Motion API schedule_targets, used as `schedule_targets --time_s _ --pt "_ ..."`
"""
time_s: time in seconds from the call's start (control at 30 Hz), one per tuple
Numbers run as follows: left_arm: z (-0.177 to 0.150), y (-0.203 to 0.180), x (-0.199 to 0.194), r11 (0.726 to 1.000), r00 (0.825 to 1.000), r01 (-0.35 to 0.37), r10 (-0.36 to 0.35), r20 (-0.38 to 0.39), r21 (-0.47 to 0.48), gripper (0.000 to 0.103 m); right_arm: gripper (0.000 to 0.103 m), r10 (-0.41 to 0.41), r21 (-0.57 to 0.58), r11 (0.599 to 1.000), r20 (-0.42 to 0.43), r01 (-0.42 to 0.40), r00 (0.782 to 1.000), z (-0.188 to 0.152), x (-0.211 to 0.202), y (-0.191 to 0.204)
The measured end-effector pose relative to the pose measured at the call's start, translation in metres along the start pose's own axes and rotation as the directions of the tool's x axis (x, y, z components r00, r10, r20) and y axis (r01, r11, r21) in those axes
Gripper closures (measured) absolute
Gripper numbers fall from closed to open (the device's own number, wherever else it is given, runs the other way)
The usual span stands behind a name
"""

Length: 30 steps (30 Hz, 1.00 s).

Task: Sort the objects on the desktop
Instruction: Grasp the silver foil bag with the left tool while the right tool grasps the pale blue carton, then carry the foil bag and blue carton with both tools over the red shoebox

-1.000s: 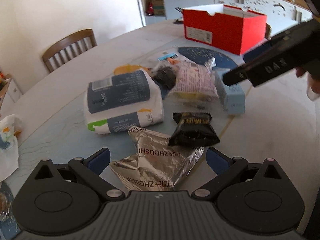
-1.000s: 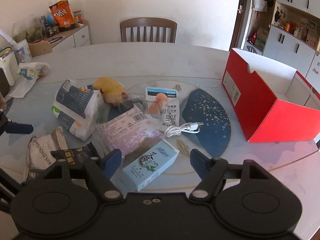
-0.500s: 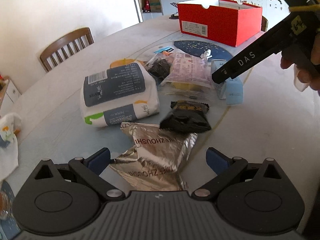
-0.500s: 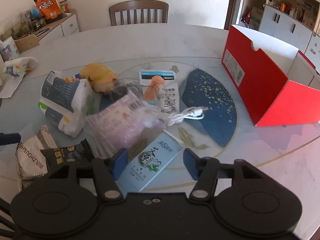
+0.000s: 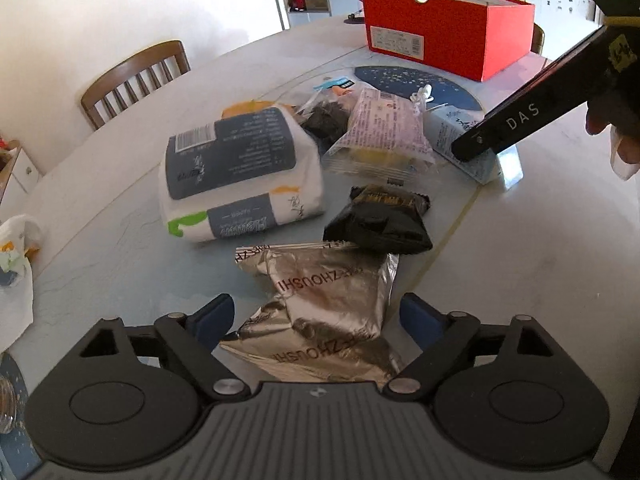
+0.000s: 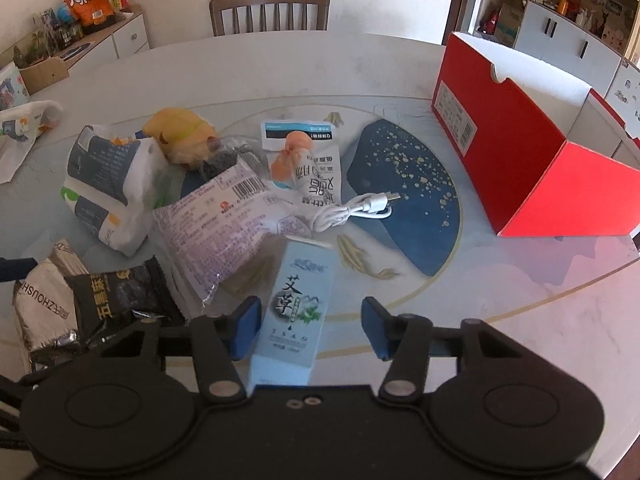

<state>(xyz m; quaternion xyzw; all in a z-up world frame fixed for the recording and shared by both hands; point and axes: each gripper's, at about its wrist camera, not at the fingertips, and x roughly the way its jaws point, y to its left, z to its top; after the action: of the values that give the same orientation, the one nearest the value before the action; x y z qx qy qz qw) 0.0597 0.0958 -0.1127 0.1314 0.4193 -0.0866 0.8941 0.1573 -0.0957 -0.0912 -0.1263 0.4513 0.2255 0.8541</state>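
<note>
My left gripper (image 5: pixel 316 316) is open around the near end of a silver foil snack bag (image 5: pixel 324 308), not closed on it. A black snack packet (image 5: pixel 380 220) lies on the bag's far end. My right gripper (image 6: pixel 310 320) is open with a light blue carton (image 6: pixel 294 308) between its fingers; it also shows in the left wrist view (image 5: pixel 472 152), under the right gripper's finger. A tissue pack (image 5: pixel 236 172), a purple-printed bag (image 6: pixel 224 224), a white cable (image 6: pixel 352 210), a yellow plush (image 6: pixel 180 136) and a red open box (image 6: pixel 532 152) lie beyond.
A wooden chair (image 6: pixel 270 12) stands behind the round table (image 6: pixel 540 340). A dark blue mat (image 6: pixel 404 196) lies by the red box. A white plastic bag (image 6: pixel 24 124) sits at the far left. Cabinets line the back wall.
Both grippers have moved forward and lower. The silver bag now reaches between my left fingers, and the blue carton now sits between my right fingers, whose opening has narrowed.
</note>
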Motion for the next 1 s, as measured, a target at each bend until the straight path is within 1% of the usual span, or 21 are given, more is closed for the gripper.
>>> schedule_targets --time_s 0.07,0.17,0.2,0.23,0.33,0.47,0.63,0.83,1.0 --pt "0.000 0.001 -0.001 1.000 1.000 -0.009 0.009 0.002 -0.007 0.018 0.056 0.002 -0.003 1.000 0.003 -0.002 1.000 0.000 0.001 0.000" --pt "0.001 0.001 -0.001 1.000 1.000 -0.015 0.015 0.002 -0.024 0.027 0.063 0.014 -0.007 1.000 0.002 -0.014 1.000 0.001 0.003 0.000" --pt "0.001 0.001 -0.002 1.000 1.000 -0.014 0.014 0.001 -0.027 0.033 0.065 0.017 -0.011 1.000 0.003 -0.017 1.000 0.000 0.003 0.000" --pt "0.001 0.000 -0.002 0.999 1.000 -0.017 0.017 0.000 -0.029 0.035 0.065 0.021 -0.014 1.000 0.004 -0.021 1.000 0.001 0.004 0.001" --pt "0.000 -0.001 -0.004 0.998 1.000 -0.027 0.027 -0.003 -0.050 0.036 0.070 0.035 -0.016 0.999 0.006 -0.035 0.999 0.000 0.003 0.001" --pt "0.000 0.004 -0.007 0.994 1.000 -0.025 0.025 -0.009 -0.109 0.041 0.073 0.042 -0.013 0.999 0.006 -0.042 0.999 0.000 0.001 0.000" --pt "-0.002 0.007 -0.011 0.988 0.999 -0.036 0.035 -0.009 -0.152 0.047 0.073 0.045 -0.006 0.999 0.003 -0.045 0.999 -0.001 -0.001 -0.004" --pt "-0.005 0.009 -0.022 0.979 0.999 -0.049 0.048 -0.008 -0.199 0.048 0.074 0.063 0.011 0.998 0.025 -0.064 0.998 0.000 -0.012 -0.009" --pt "0.001 0.009 -0.035 0.974 0.998 -0.068 0.069 0.000 -0.215 0.048 0.074 0.070 0.022 0.997 0.033 -0.071 0.997 0.001 -0.022 -0.012"
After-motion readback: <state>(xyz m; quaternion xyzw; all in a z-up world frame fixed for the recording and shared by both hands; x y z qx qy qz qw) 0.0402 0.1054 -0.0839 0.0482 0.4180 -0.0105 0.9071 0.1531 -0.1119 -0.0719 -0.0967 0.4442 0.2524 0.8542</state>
